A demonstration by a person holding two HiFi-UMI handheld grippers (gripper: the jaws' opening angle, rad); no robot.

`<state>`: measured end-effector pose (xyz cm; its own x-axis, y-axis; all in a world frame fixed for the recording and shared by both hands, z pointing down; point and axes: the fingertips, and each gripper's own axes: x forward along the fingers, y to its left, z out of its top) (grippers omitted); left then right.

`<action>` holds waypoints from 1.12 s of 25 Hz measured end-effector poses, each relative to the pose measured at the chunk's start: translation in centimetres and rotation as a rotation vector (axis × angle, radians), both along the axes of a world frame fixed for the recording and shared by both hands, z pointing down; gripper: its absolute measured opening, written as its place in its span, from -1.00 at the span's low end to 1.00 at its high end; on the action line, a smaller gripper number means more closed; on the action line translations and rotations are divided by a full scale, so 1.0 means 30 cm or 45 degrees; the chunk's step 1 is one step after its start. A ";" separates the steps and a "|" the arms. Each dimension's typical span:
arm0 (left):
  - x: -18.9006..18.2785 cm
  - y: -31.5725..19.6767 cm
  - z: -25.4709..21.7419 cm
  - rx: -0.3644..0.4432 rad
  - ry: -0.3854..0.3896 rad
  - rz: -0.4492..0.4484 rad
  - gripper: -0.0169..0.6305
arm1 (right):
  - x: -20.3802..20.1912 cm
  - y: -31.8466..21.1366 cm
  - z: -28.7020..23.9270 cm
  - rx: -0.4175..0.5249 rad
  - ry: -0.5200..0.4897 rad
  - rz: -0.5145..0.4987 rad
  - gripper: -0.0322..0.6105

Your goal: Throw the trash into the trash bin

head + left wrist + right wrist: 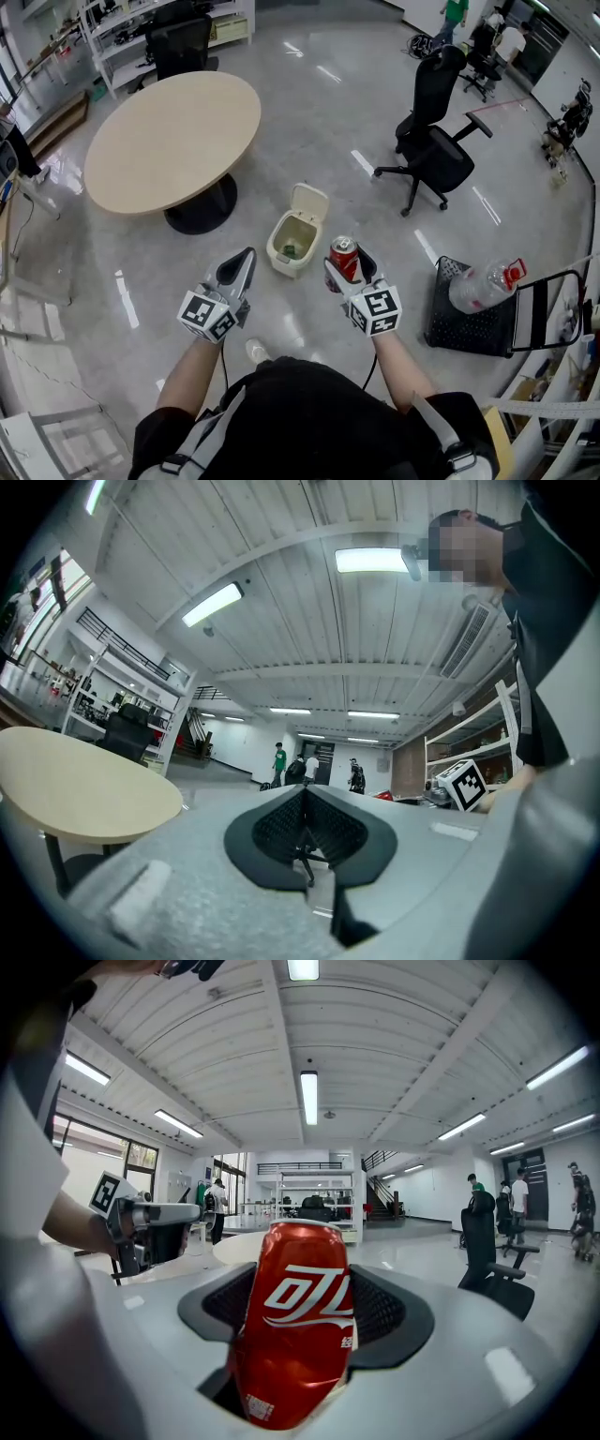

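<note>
The big round table is on the left. The left gripper has its jaws pressed together, with nothing between them. Next comes the little trash bin, standing on the floor with its lid up. Something green may lie inside. The right gripper pinches a red can, top up, near the bin.

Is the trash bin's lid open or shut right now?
Open. The bin has its lid flipped back, and its inside shows from above.
</note>
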<state>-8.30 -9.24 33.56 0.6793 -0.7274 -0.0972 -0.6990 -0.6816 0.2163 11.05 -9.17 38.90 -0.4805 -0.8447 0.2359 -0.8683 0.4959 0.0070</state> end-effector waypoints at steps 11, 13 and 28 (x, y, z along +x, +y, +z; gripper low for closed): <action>-0.150 -0.189 0.011 0.019 0.020 0.086 -0.94 | -0.081 -0.120 -0.017 0.007 -0.021 0.173 0.06; -0.175 -0.220 0.026 0.011 0.025 0.083 -0.94 | -0.099 -0.139 -0.020 0.004 -0.032 0.185 0.06; -0.183 -0.466 0.056 -0.013 -0.056 -0.091 -0.94 | -0.120 -0.513 0.020 0.028 -0.105 0.000 0.06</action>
